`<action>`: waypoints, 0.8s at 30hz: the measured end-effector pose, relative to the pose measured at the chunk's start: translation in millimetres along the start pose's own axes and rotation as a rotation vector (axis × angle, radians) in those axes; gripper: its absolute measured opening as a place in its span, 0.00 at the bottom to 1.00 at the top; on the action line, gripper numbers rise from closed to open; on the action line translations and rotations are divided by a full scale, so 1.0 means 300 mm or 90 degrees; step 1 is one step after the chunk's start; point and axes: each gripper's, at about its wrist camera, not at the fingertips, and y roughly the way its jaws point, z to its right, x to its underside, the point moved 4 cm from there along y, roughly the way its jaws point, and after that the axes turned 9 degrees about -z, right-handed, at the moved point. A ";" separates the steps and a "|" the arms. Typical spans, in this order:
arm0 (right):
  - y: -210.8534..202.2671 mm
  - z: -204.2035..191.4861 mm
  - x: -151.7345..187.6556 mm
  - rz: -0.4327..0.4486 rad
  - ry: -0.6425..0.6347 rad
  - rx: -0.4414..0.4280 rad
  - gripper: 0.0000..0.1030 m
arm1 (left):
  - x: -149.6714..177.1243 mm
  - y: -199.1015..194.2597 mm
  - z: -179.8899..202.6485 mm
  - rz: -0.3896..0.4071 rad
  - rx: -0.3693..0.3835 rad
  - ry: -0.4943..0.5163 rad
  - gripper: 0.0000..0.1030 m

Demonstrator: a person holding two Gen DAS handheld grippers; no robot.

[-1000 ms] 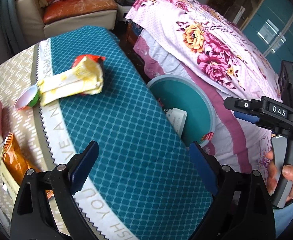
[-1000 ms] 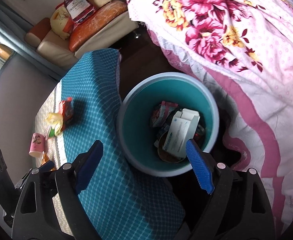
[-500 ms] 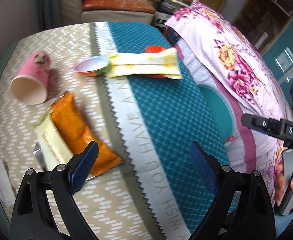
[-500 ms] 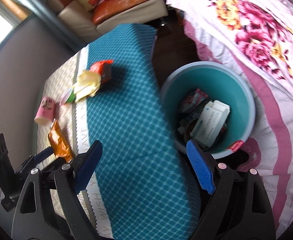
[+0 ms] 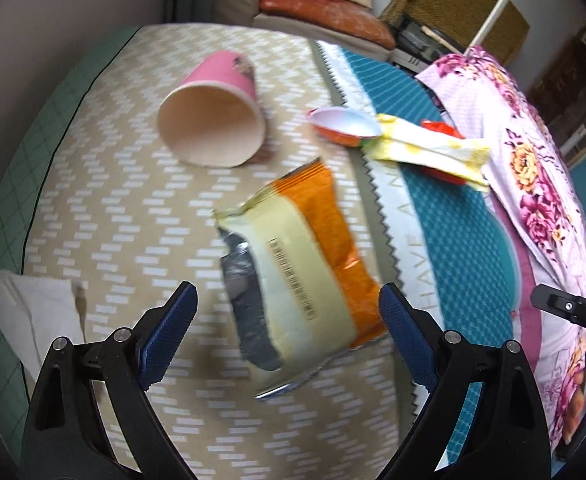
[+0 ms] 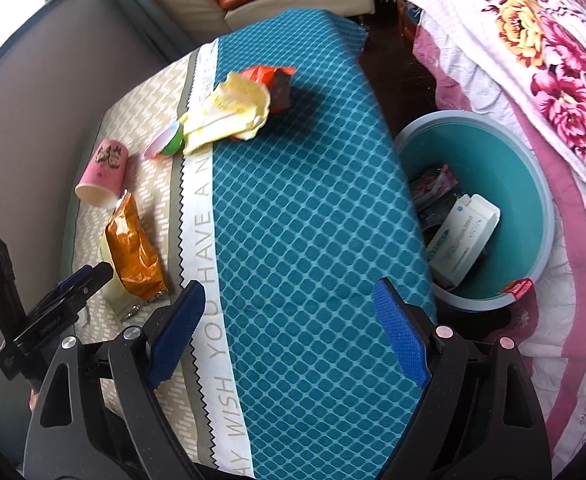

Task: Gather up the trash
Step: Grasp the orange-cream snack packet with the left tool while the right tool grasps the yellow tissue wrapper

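An orange and cream snack wrapper (image 5: 301, 264) lies on the table, just ahead of my open, empty left gripper (image 5: 287, 330). A pink paper cup (image 5: 213, 116) lies on its side behind it. A small cup lid (image 5: 345, 126), a yellow wrapper (image 5: 433, 152) and a red wrapper (image 5: 439, 128) lie further right. My right gripper (image 6: 289, 334) is open and empty above the teal cloth. The teal trash bin (image 6: 529, 160) stands on the floor to its right, holding a white box (image 6: 461, 240) and other wrappers. The snack wrapper (image 6: 133, 252) and the left gripper (image 6: 81, 280) also show in the right wrist view.
A white tissue (image 5: 25, 312) lies at the table's left edge. A floral bedspread (image 6: 541, 52) hangs to the right of the bin. A sofa with orange cushions (image 5: 321, 8) stands behind the table (image 6: 301, 208).
My left gripper has swung left from the teal cloth and bin to above the snack wrapper. My right gripper has moved left from over the bin to above the table.
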 end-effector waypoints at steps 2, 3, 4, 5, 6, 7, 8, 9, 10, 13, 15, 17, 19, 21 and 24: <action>0.018 -0.011 0.000 -0.008 -0.004 -0.004 0.80 | 0.008 0.019 -0.017 -0.011 0.002 -0.008 0.90; 0.027 -0.015 0.000 -0.013 -0.004 -0.007 0.80 | 0.012 0.030 -0.019 -0.017 0.005 -0.012 0.90; 0.031 -0.013 0.001 -0.015 -0.004 -0.009 0.80 | 0.016 0.036 -0.021 -0.022 0.008 -0.015 0.90; 0.037 -0.014 0.001 -0.017 -0.005 -0.011 0.80 | 0.016 0.044 -0.018 -0.026 0.011 -0.016 0.90; 0.041 -0.015 0.001 -0.018 -0.005 -0.012 0.80 | 0.021 0.049 -0.016 -0.027 0.012 -0.016 0.90; 0.045 -0.015 0.001 -0.019 -0.006 -0.013 0.80 | 0.020 0.054 -0.010 -0.029 0.010 -0.015 0.90; 0.048 -0.013 0.001 -0.020 -0.007 -0.014 0.80 | 0.019 0.058 -0.002 -0.028 0.006 -0.012 0.90; 0.052 -0.011 0.001 -0.021 -0.006 -0.015 0.80 | 0.016 0.061 0.005 -0.026 0.003 -0.010 0.90; 0.054 -0.010 0.001 -0.022 -0.007 -0.016 0.80 | 0.012 0.066 0.012 -0.026 0.002 -0.008 0.90; 0.062 -0.009 -0.003 -0.023 -0.010 -0.019 0.80 | 0.005 0.074 0.031 -0.017 -0.007 0.002 0.90; 0.066 -0.011 -0.007 -0.024 -0.015 -0.018 0.80 | 0.003 0.081 0.049 -0.011 -0.013 0.021 0.90; 0.067 -0.019 -0.011 -0.023 -0.027 -0.012 0.80 | 0.006 0.090 0.065 -0.005 -0.028 0.035 0.89; 0.066 -0.032 -0.015 -0.020 -0.044 0.000 0.80 | 0.009 0.091 0.074 0.007 -0.050 0.046 0.81; 0.063 -0.047 -0.021 -0.015 -0.061 0.015 0.80 | 0.011 0.087 0.073 0.014 -0.053 0.050 0.69; 0.054 -0.082 -0.043 -0.016 -0.104 0.047 0.80 | 0.009 0.070 0.059 0.020 -0.028 0.044 0.54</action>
